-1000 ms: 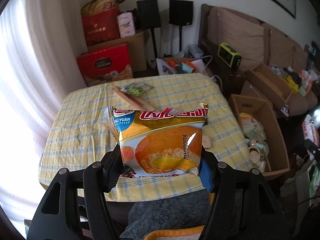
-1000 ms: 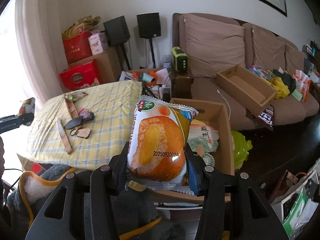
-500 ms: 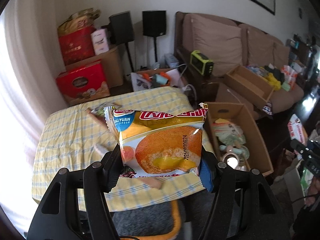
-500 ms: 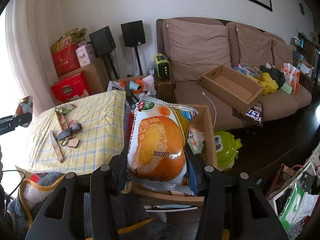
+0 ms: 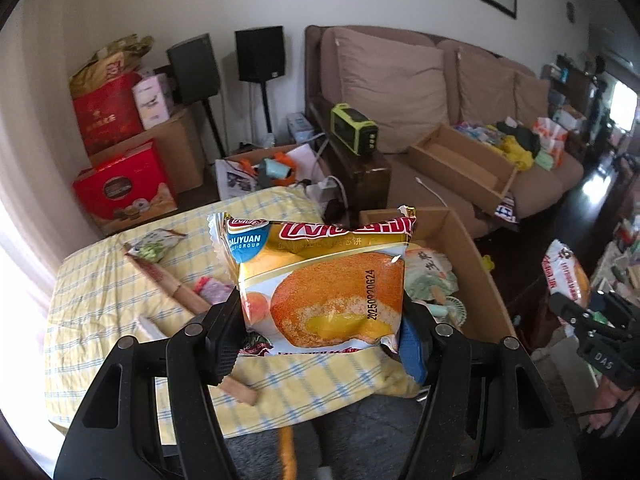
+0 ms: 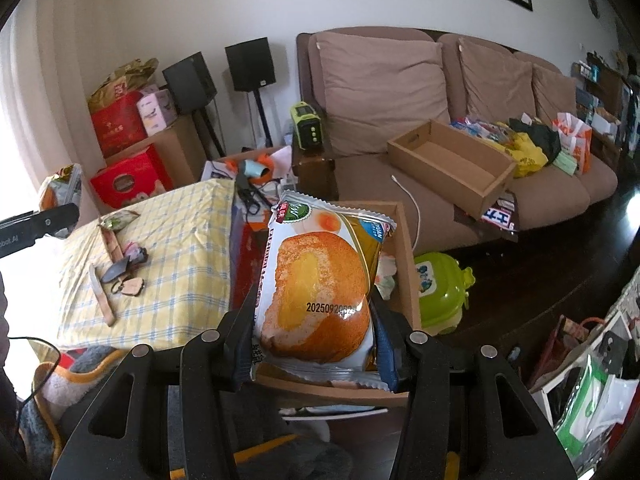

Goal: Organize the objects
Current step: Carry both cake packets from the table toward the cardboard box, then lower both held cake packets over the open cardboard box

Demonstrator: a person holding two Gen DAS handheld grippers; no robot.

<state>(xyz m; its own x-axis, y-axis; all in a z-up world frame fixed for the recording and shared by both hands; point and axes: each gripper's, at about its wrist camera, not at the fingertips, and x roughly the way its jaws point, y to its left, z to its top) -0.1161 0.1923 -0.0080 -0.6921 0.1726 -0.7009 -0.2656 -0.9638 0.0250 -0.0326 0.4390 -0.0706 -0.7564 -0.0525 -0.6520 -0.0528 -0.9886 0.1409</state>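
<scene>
I had a cake packet (image 5: 324,284) squeezed tight in my left gripper (image 5: 320,332) and another cake packet (image 6: 320,284) in my right gripper (image 6: 312,336), both held above the cardboard box (image 6: 404,248) beside the counter (image 6: 180,240), so I thought lowering them slowly inside before letting go was best.

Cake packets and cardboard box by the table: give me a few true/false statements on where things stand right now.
1. Each gripper holds a cake packet. True: left gripper holds the left cake packet, right gripper the right cake packet.
2. The cardboard box on the floor is empty. False: it already holds packets.
3. The sofa tray is full. False: it looks empty.
4. A wooden stick lies on the checked tablecloth. True.
</scene>
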